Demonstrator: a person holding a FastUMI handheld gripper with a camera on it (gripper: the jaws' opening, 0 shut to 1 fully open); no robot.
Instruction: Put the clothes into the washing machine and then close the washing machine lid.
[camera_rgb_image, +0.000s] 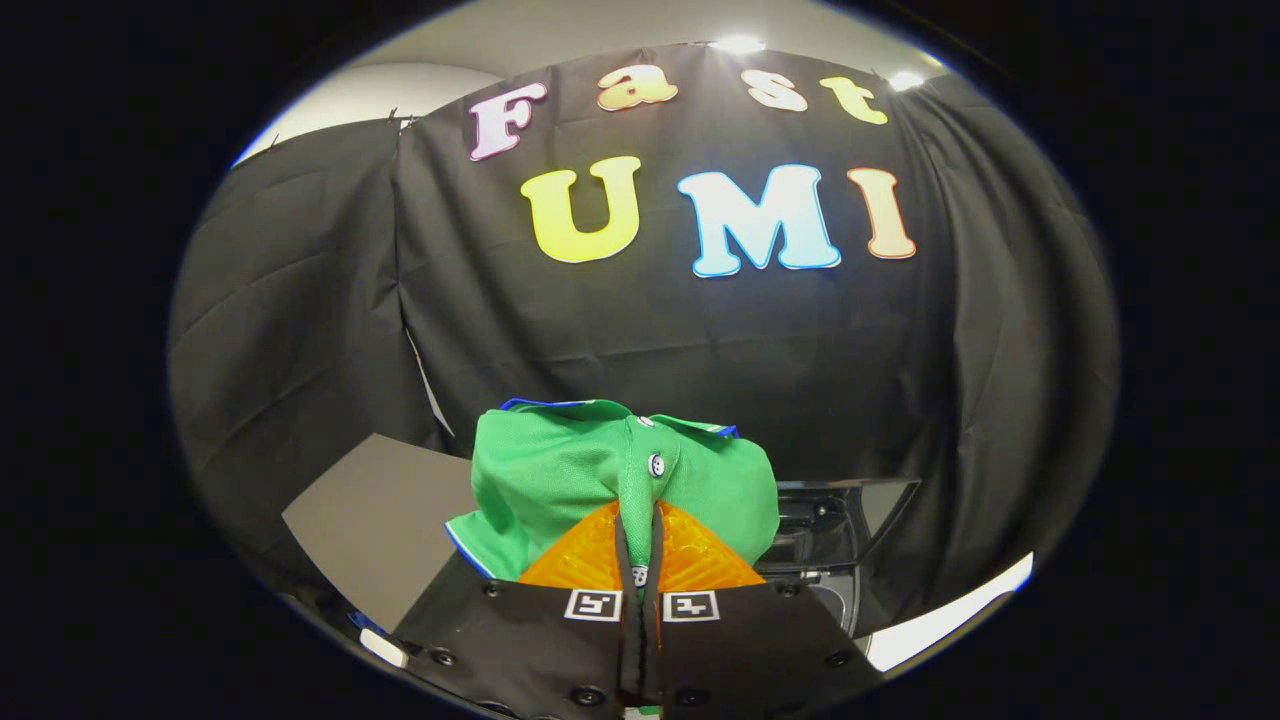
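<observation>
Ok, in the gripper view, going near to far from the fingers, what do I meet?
Gripper, its fingers shut on a fold of the green shirt → the rest of the shirt bunched just ahead → the open washing machine beyond → the black cloth wall.

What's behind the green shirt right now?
The gripper is shut on the green shirt. Behind it: black booth cloth and part of the washing machine's open top. The drum is hidden.

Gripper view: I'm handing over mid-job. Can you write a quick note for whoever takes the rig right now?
Gripper: shut on the green polo shirt with buttons and blue trim, fabric pinched between both fingers, shirt bunched just ahead.
Dark washing machine with its lid up: beyond the shirt, to the side.
Done: shirt picked up.
Left: carry it over the opening, drop it in, close the lid.
</observation>
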